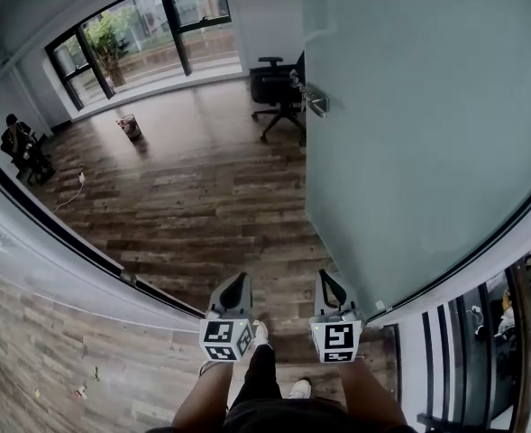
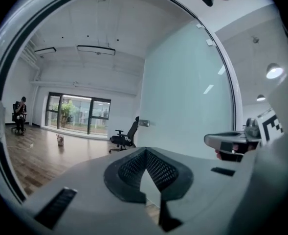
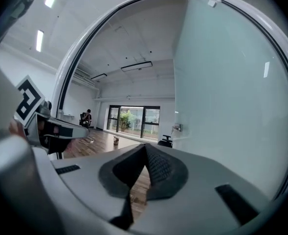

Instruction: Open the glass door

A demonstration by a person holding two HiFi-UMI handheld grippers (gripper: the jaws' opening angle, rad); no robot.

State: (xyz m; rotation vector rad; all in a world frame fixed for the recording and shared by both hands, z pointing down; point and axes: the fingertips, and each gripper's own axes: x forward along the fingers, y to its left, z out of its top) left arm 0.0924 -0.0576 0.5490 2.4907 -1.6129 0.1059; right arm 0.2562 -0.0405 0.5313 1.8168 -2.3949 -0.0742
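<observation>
tongs pressed together and empty, the left tongs (image 1: 237,284) and right tongs (image 1: 327,282) point level through the doorway over the dark wooden plank floor (image 1: 202,197). the tall frosted glass door (image 1: 427,133) stands just right of them, upright, long axis vertical, already swung wide. its free edge, with the small metal handle (image 1: 315,104), points toward the black office chair (image 1: 274,88). best course is probably to pass left of the pane, right tongs off the glass.

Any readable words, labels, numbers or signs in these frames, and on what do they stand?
None can be read.
The left marker cube and right marker cube carry only black-and-white square patterns, not letters or numbers.
The glass door and its handle show no label or sign.
</observation>
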